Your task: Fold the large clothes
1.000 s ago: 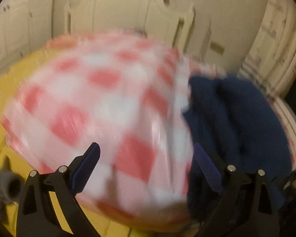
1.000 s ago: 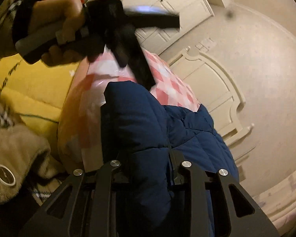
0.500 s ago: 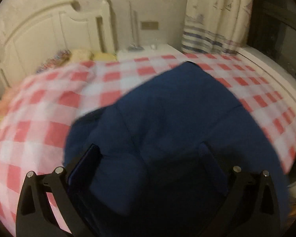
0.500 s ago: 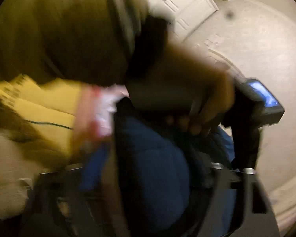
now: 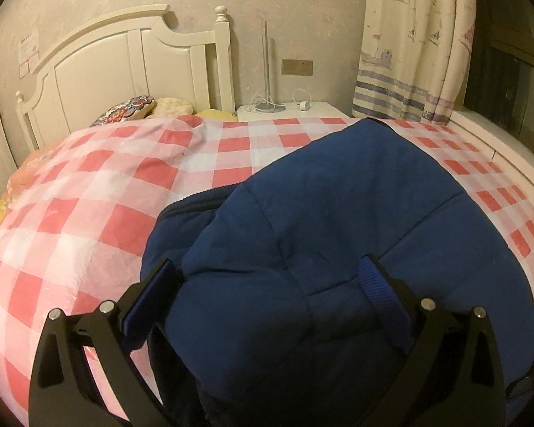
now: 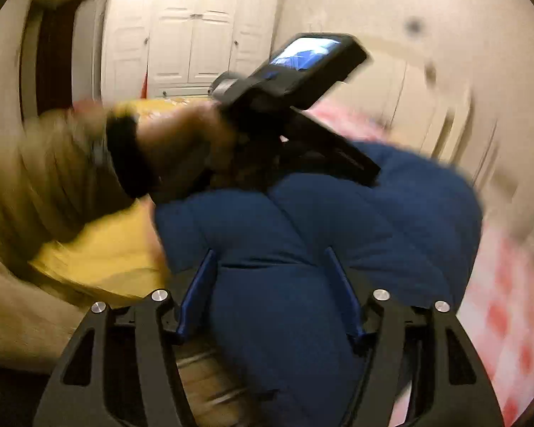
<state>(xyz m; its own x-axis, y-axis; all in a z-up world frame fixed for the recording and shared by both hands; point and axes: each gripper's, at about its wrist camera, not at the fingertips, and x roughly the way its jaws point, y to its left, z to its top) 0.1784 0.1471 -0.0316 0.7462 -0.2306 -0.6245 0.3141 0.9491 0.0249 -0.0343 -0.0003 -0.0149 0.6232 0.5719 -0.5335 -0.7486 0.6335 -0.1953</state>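
A dark blue quilted jacket (image 5: 338,220) lies bunched on the bed's red and white checked sheet (image 5: 89,213). My left gripper (image 5: 267,277) stands wide open with a fold of the jacket bulging between its fingers. In the right wrist view the same jacket (image 6: 284,302) fills the gap of my right gripper (image 6: 270,259), which has opened partway and no longer pinches it. The left hand-held gripper (image 6: 295,82) with its lit screen hovers just above the jacket there. That view is motion-blurred.
A white headboard (image 5: 124,57) and pillows (image 5: 139,106) stand at the bed's far end, a nightstand (image 5: 288,110) beside them, curtains (image 5: 409,42) at the right. White wardrobe doors (image 6: 192,32) and a yellow bedcover (image 6: 99,259) show in the right wrist view.
My left gripper swung from the checked sheet over onto the jacket and now straddles a fold. My right gripper's jaws spread from tightly shut on the jacket to partly open.
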